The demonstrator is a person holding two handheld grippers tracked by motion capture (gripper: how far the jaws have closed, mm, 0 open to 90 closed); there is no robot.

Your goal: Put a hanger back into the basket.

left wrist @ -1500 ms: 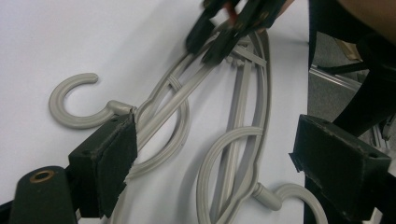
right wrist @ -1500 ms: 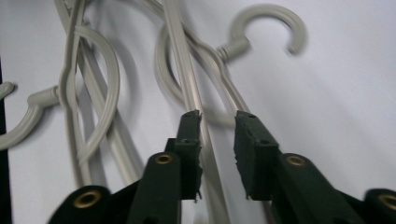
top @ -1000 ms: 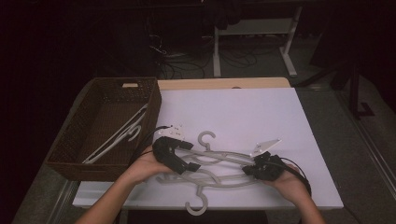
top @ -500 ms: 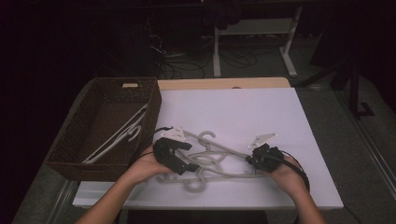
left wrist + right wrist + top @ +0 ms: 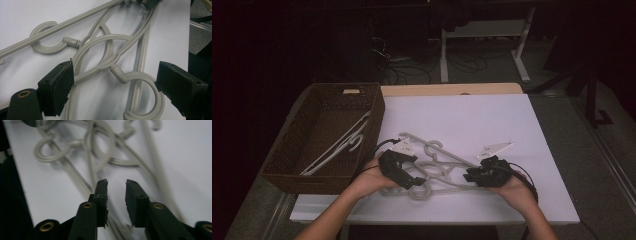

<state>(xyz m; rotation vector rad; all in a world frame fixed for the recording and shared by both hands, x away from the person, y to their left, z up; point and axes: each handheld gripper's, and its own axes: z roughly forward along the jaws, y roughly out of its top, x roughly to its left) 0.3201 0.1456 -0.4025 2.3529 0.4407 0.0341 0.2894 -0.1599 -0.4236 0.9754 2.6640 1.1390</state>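
Hangers point(image 5: 439, 172) of pale grey plastic lie tangled in a loose pile on the white table point(image 5: 472, 120), near its front edge and between the person's two hands. In the left gripper view their hooks and curved shoulders overlap, one hook point(image 5: 47, 37) looped round a straight bar, another hook point(image 5: 146, 95) curling down toward the bottom of the frame. The left gripper point(image 5: 399, 169) rests at the left end of the pile, held in the left hand point(image 5: 369, 180); its jaws stand wide apart, with a shoulder rail and that lower hook lying between them, and the pads do not press on either. The right gripper point(image 5: 486, 174), held in the right hand point(image 5: 514, 189), sits at the right end of the pile; its jaws have just been opening and now stand a little apart with a narrow gap, and in the right gripper view only bare table shows in that gap, though the blur there makes it hard to be sure whether a rail passes just under the tips. A brown wicker basket point(image 5: 287, 155) stands on the left side of the table, just beside the left hand, and holds a white hanger point(image 5: 339, 145) that leans along its length inside.
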